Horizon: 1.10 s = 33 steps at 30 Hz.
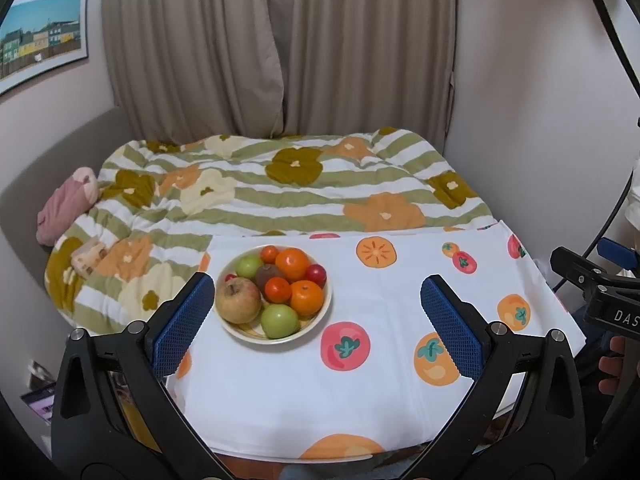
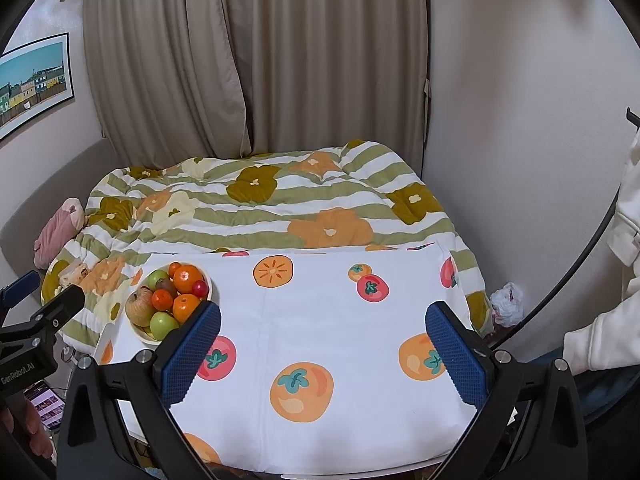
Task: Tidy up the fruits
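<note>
- The bowl [image 1: 325, 307] sits on the left part of the desk [image 1: 304, 392], near its far edge, piled full of fruit.
- In it: a big russet apple [image 1: 238, 298] at the near left rim, a green apple [image 1: 279, 321] at the front, another green one [image 1: 249, 266] behind, two oranges [image 1: 306, 297], small red-orange fruits [image 1: 277, 290], a brownish fruit [image 1: 267, 274] in the middle and a red one [image 1: 316, 273] at the right rim.
- A white cloth [image 2: 320, 320] printed with persimmons and tomatoes covers the desk.
- The left hand-held gripper [image 1: 316, 304] hangs above the cloth, its blue pads spread wide, nothing between them; its left pad is just beside the bowl in view.
- The right hand-held gripper [image 2: 322, 334] is likewise spread and empty over the middle of the cloth, the bowl off to its left.
- Behind the desk lies a bed [image 1: 280, 184] with a striped flowered quilt, a pink pillow [image 1: 66, 204] at its left, beige curtains [image 1: 280, 48] beyond.
- A cream sleeve [image 2: 608, 320] shows at the right.
</note>
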### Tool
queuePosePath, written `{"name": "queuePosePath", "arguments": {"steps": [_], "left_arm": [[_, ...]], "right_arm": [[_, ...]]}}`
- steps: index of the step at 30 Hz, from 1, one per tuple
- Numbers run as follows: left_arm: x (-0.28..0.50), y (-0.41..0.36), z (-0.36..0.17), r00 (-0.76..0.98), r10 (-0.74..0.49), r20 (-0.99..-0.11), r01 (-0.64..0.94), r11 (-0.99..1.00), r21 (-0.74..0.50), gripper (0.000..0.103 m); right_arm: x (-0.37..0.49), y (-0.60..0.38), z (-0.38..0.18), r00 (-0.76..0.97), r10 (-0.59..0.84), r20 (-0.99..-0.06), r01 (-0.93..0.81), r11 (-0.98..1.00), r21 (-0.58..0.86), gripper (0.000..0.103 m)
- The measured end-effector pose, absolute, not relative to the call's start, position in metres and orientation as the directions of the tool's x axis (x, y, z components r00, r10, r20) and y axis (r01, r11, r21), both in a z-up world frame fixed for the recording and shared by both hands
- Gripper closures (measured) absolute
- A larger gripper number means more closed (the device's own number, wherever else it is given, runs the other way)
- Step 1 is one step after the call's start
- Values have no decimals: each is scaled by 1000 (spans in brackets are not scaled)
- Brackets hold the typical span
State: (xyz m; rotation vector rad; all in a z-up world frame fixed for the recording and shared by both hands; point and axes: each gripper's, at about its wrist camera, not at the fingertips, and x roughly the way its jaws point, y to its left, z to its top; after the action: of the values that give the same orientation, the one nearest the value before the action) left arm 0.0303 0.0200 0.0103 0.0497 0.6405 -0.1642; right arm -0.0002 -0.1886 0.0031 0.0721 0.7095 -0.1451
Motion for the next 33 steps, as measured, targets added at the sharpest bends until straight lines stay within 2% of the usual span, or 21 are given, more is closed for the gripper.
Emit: {"name": "queuePosePath", "arguments": {"steps": [33], "left_arm": [[57, 23, 4, 792, -129, -597, 159, 987, -2, 0]], "right_arm": [[26, -192, -2, 741, -126, -659, 179, 984, 13, 1]]}}
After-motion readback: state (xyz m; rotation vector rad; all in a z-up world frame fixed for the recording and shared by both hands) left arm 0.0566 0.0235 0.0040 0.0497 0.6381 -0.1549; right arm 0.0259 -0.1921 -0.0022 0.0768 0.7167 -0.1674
